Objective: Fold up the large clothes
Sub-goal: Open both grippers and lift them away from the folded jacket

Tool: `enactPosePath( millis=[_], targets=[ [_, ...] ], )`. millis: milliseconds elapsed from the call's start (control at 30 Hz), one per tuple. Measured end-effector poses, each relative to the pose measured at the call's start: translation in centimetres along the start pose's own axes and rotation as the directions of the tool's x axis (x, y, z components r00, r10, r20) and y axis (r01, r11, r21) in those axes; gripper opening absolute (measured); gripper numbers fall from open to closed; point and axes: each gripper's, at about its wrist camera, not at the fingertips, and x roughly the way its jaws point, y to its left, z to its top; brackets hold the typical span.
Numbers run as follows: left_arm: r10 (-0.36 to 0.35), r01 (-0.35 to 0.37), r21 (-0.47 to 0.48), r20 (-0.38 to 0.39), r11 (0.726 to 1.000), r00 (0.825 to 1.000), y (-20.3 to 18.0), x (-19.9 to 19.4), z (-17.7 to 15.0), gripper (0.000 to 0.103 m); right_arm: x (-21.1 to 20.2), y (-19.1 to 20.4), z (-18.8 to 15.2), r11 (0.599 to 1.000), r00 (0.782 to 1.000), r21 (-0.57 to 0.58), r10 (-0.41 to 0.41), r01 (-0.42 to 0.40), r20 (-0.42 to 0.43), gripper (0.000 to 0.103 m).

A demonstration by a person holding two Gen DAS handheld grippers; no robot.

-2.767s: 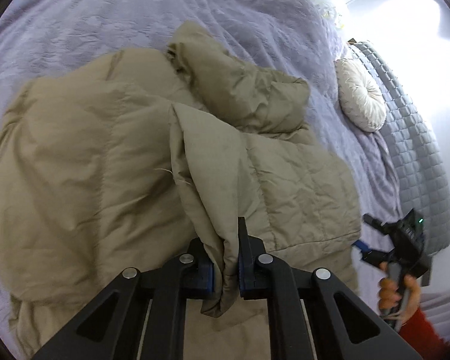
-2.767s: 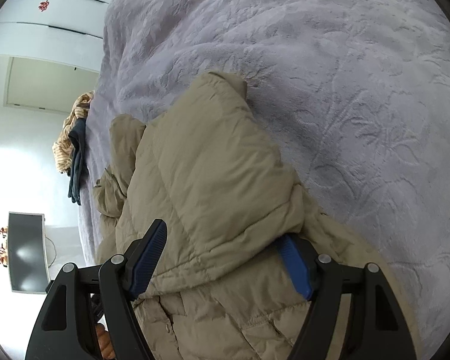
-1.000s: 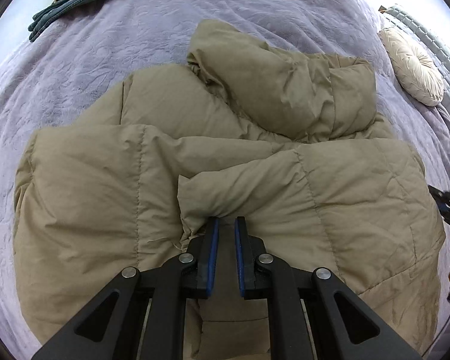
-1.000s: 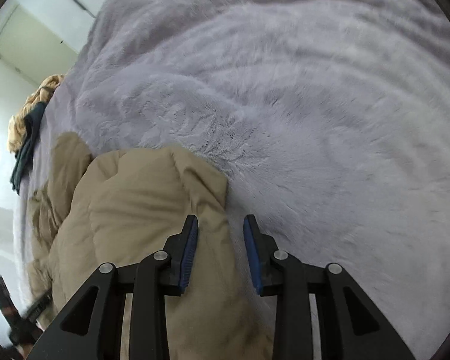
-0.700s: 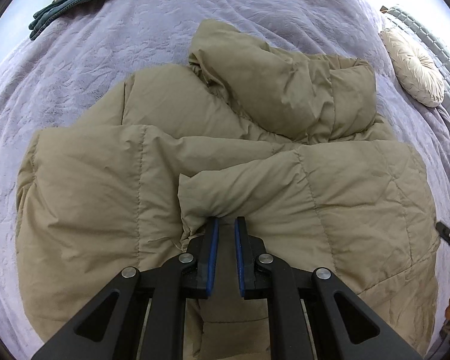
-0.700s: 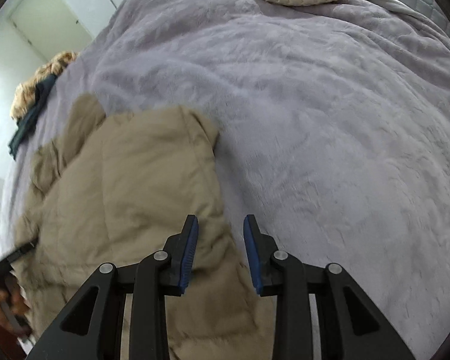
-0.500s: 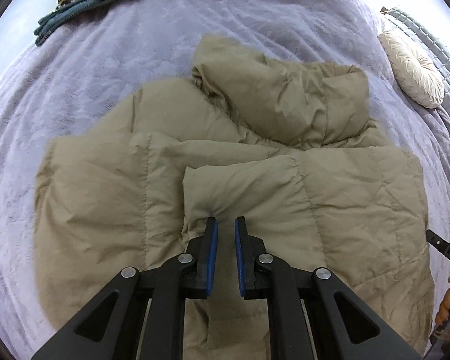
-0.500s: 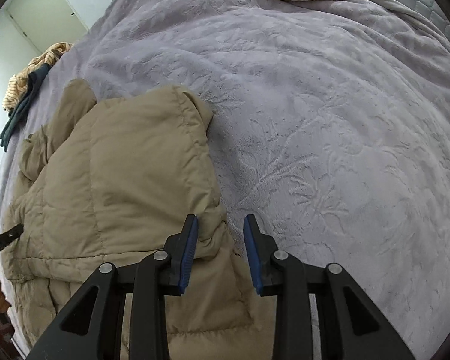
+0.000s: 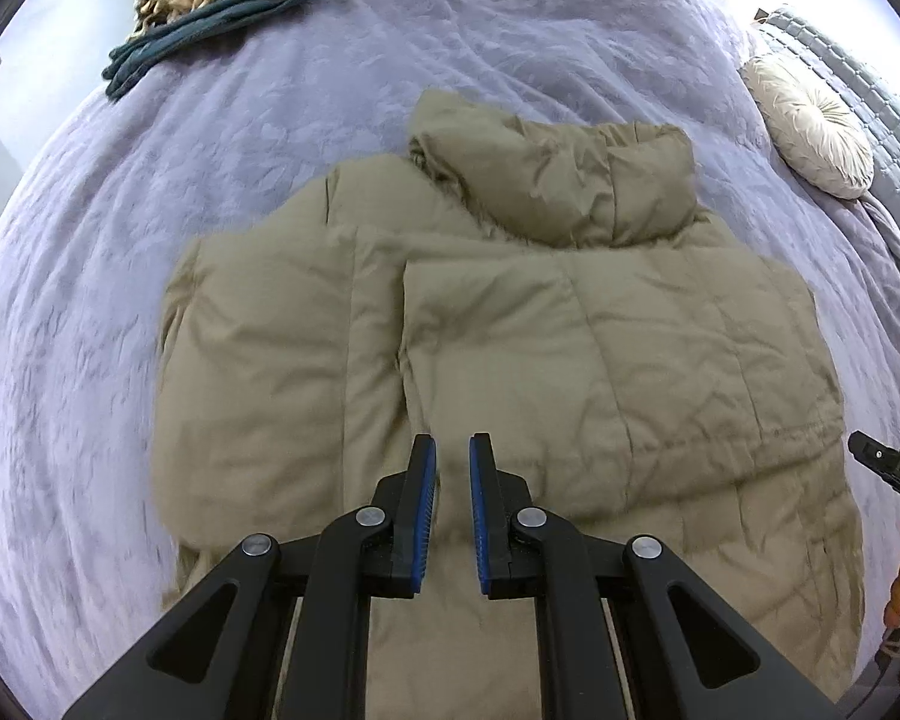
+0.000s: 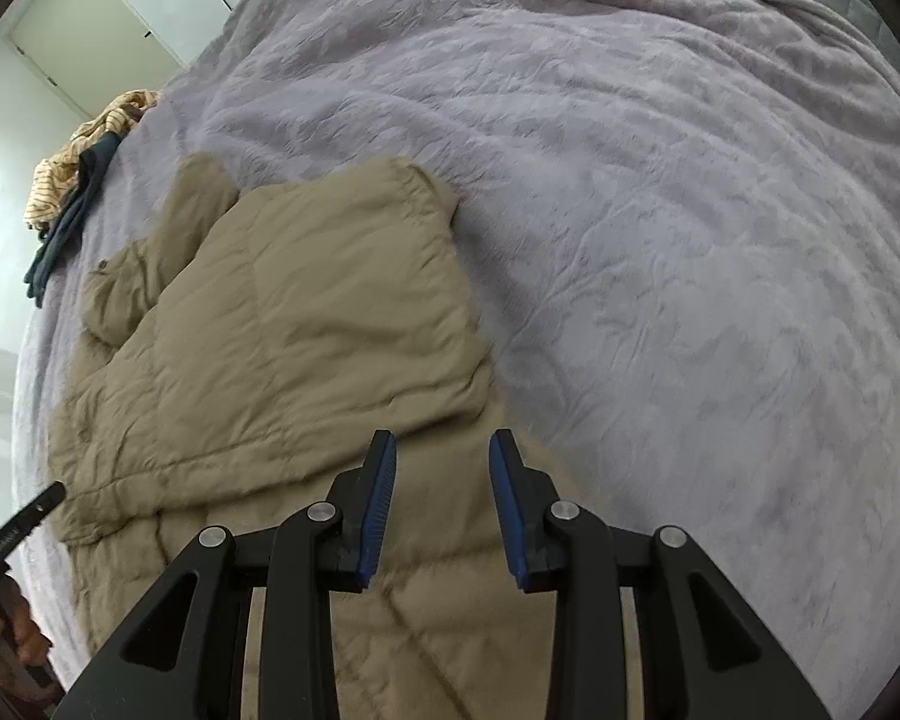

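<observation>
Hovering over the khaki puffer coat (image 9: pixel 510 360), blue-padded fingers (image 9: pixel 427 480) of the left gripper (image 9: pixel 450 450) a narrow gap apart, nothing between them; right gripper (image 10: pixel 442 450) wider apart, also bare, above the coat's near right edge where tan cloth meets the lavender bedspread (image 10: pixel 690 240).

Lying across the middle of the bed, hood (image 9: pixel 570 180) toward 12 o'clock in the left view, both side panels folded inward, right panel overlapping the left along a seam running toward 12 from the left fingertips.

Judged risks: springing back of the puffy filling once unheld, so likely reopening of the overlapped panel; slipping of slick shell fabric from a shallow pinch; catching only the top layer on the next grab and peeling the fold apart; dragging the whole bundle over the plush bedspread instead of folding it; leaving the hood bunched and the final stack lopsided.

Farther out: round pleated cream cushion (image 9: pixel 810 126) at 2 o'clock beside the grey quilted headboard (image 9: pixel 894 138); pile of striped tan and dark teal clothes (image 9: pixel 222 6) at 11 o'clock on the far edge.

No containers in either view, so nothing held in any.
</observation>
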Motion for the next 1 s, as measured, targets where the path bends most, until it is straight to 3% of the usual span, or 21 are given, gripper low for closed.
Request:
enactPosePath(
  millis=[367,400,433,467,533,767,900,1000],
  targets=[
    [0.012,-0.013,-0.018,-0.06,1.0,0.998,0.7,-1.1,-4.4,0.014,-1.0,1.6,-3.8,0.998,0.995,0.008,0.059,-0.059,-0.08,0.035],
    [0.007,-0.008,-0.013,-0.067,1.0,0.998,0.7,-1.3,-4.8,0.021,-1.1,1.9,-4.2,0.998,0.994,0.011,0.065,-0.064,-0.087,0.035],
    [0.004,-0.005,-0.014,-0.073,1.0,0.997,0.7,-1.4,-5.1,0.063,-1.3,2.2,-4.7,0.997,0.993,0.012,0.074,-0.073,-0.095,0.035],
    [0.008,-0.01,-0.025,-0.073,1.0,0.997,0.8,-1.7,-5.4,0.097,-1.5,2.4,-5.0,0.997,0.992,0.01,0.079,-0.078,-0.1,0.035],
    [-0.001,-0.001,-0.03,-0.041,1.0,0.999,0.9,-3.0,-6.1,0.099,-1.9,3.1,-5.6,0.996,0.99,-0.002,0.087,-0.088,-0.113,0.035],
    [0.016,-0.016,0.006,-0.096,1.0,0.995,0.3,-4.8,-8.4,0.1,-3.1,4.3,-7.5,0.994,0.982,-0.001,0.111,-0.112,-0.156,0.036],
    [0.07,-0.068,0.024,-0.085,0.997,0.994,0.3,-6.0,-9.8,0.1,-4.2,4.6,-8.7,0.992,0.977,0.006,0.123,-0.123,-0.173,0.057],
    [0.083,-0.079,0.045,-0.105,0.996,0.991,0.6,-6.4,-10.7,0.102,-5.1,4.5,-9.6,0.992,0.974,0.016,0.125,-0.124,-0.187,0.066]
  ],
)
